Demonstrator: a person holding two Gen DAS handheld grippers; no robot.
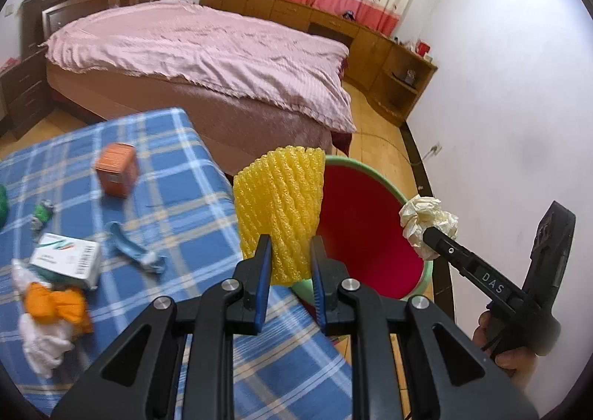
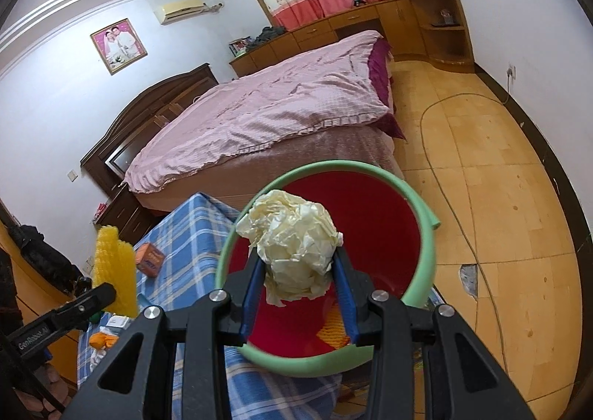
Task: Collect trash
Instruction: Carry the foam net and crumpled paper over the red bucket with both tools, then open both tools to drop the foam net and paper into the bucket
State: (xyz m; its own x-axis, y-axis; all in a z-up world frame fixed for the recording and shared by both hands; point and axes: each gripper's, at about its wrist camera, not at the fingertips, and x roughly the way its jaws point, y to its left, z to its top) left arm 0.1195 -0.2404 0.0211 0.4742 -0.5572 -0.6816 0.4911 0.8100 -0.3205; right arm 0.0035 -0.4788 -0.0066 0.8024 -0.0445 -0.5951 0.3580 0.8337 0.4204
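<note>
bin (image 2: 426, 234) right of table (image 2: 192, 234), bed (image 2: 278, 116) behind both

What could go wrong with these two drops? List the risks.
1. The yellow foam net in the left gripper sits at the red bin's green rim, still partly over the blue plaid cloth; released now, it might land outside.
2. The crumpled paper is light and may cling to the right gripper.
3. Both grippers crowd one opening and could collide.

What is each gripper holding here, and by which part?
The left gripper pinches the yellow foam net at its lower end. The right gripper clamps the crumpled paper ball across its lower middle.
</note>
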